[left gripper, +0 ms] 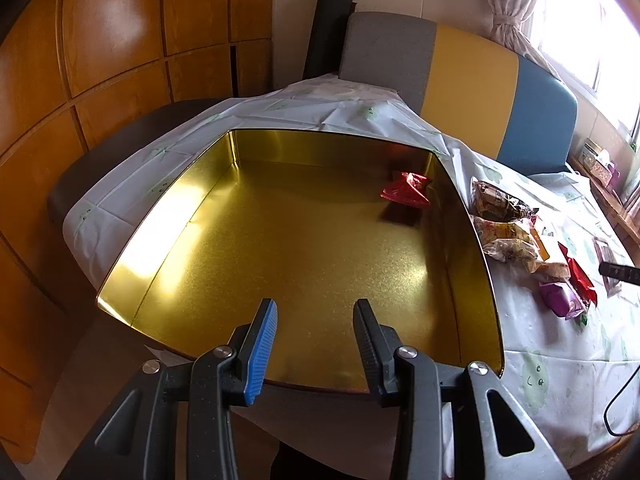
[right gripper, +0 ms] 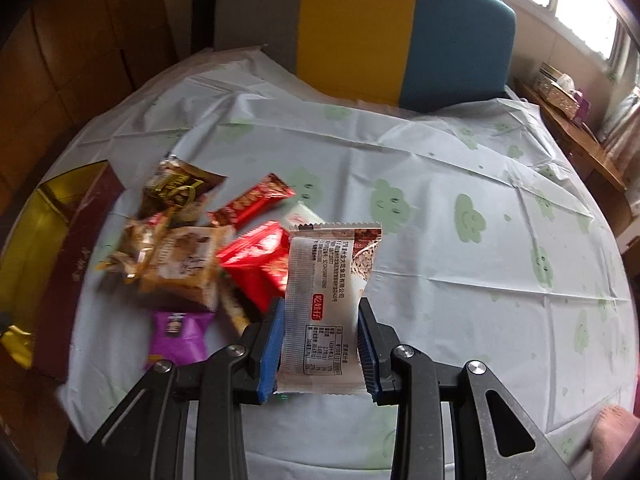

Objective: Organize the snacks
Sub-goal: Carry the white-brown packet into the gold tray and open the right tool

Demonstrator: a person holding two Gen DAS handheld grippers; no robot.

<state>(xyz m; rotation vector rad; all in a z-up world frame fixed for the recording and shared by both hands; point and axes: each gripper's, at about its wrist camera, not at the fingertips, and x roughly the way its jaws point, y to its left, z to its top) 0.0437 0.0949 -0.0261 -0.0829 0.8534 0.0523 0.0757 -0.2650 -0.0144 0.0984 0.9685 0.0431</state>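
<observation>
A large gold tin [left gripper: 168, 208] fills the left wrist view, with one red snack packet [left gripper: 406, 190] lying in its far right corner. Over the tin's near rim my left gripper [left gripper: 316, 312] stands open with nothing between its fingers. In the right wrist view my right gripper [right gripper: 320, 312] is shut on a white snack packet [right gripper: 324, 300] with printed text and a brown picture, held upright above the tablecloth. Left of it lies a pile of snacks: red packets [right gripper: 256, 260], a tan packet [right gripper: 180, 264], a brown packet [right gripper: 176, 188] and a purple packet [right gripper: 176, 336]. The tin [right gripper: 36, 236] shows at the left edge.
The table wears a white tablecloth [right gripper: 440, 240] with green cloud faces. A grey, yellow and blue chair back [right gripper: 360, 28] stands behind it. A black cable [left gripper: 616, 400] runs over the right edge, and a dark remote-like object [left gripper: 620, 272] lies near the snacks. A wooden shelf [right gripper: 580, 132] stands under the window.
</observation>
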